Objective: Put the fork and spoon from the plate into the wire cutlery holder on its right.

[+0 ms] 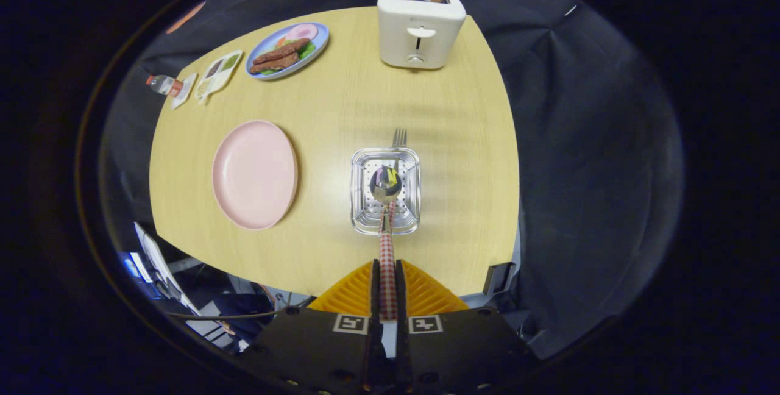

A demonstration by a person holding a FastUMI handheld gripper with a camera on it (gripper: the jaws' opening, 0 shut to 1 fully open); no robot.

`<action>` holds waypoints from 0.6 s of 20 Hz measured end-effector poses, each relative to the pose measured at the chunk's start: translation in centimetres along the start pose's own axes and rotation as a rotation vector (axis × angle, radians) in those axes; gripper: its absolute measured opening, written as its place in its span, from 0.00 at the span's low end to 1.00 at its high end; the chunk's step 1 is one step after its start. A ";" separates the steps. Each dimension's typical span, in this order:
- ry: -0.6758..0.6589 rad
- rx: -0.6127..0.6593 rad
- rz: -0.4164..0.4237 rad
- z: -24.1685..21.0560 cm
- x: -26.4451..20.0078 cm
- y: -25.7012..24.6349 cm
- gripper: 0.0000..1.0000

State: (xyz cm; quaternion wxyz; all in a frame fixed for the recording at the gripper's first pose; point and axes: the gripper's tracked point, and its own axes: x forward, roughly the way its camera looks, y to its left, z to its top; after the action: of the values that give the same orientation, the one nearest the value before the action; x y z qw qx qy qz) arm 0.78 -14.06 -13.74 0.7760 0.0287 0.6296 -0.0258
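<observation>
My gripper (387,268) is shut on the checked handle of a spoon (386,188). The spoon points forward, and its shiny bowl hangs over the open top of the square metal cutlery holder (364,212), seen from above. A fork (399,137) stands in the holder, its tines showing past the far rim. To the left of the holder lies a pink plate (255,174) with nothing on it. All of this sits on a light wooden table (341,96).
A white toaster (419,26) with two slices of bread stands at the table's far edge. At the far left are a blue plate of food (287,50), a small sauce tray (218,72) and a bottle (163,85).
</observation>
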 end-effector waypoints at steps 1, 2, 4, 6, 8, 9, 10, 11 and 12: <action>0.004 0.002 0.003 -0.1 0.0 0.1 0.11; 0.006 0.003 0.004 -0.1 0.0 0.2 0.11; 0.000 0.004 0.009 0.1 -0.1 0.5 0.11; -0.009 0.005 0.011 0.4 -0.2 0.8 0.11; -0.019 0.006 0.009 0.8 -0.3 1.1 0.11; -0.029 0.006 0.008 1.1 -0.5 1.3 0.13; -0.040 0.003 0.003 1.5 -0.7 1.3 0.12; -0.056 -0.005 -0.002 1.8 -0.7 1.3 0.12; -0.070 -0.009 -0.006 2.1 -0.9 1.3 0.12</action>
State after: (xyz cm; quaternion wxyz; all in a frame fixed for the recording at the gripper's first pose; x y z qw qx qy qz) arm 2.73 -12.88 -12.36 0.7976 0.0224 0.6022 -0.0262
